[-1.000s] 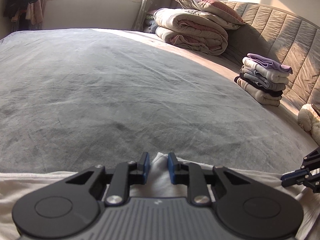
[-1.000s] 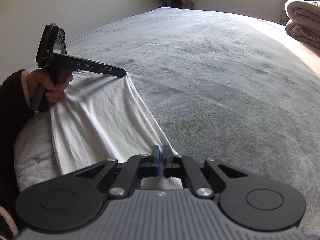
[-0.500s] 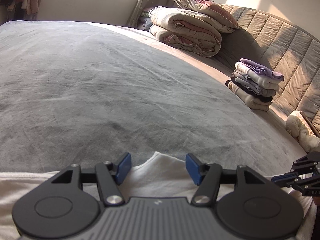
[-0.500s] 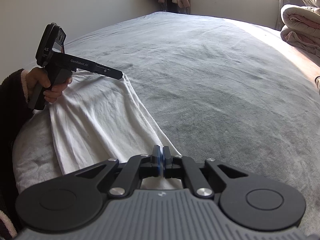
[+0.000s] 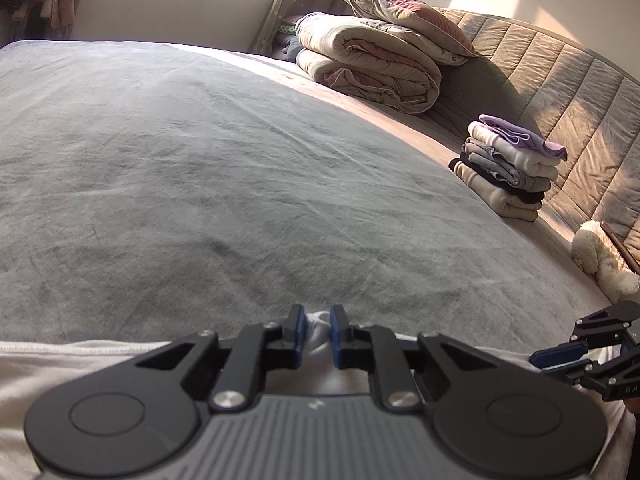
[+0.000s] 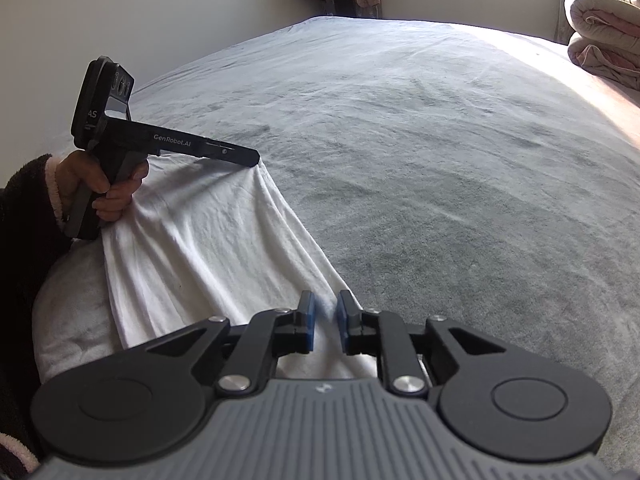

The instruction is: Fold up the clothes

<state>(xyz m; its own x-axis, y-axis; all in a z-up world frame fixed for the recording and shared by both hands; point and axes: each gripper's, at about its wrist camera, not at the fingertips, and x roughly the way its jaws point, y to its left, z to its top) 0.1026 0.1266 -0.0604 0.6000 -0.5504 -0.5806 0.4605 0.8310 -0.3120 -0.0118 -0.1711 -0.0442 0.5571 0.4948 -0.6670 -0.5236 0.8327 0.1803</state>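
Note:
A white garment lies along the near edge of the grey bed cover. My left gripper has its blue pads close together on a bunched fold of the white garment's far edge. In the right wrist view the left gripper pins that edge corner. My right gripper has a small gap between its pads, with the garment's edge lying between them; it looks slightly open. It also shows in the left wrist view.
A stack of folded clothes sits at the right by the padded headboard. A rolled duvet with a pillow lies at the back. A fluffy white toy is at the far right.
My left gripper opened wide half a second ago and has now closed on the garment's edge. My right gripper, shut before, has opened a little.

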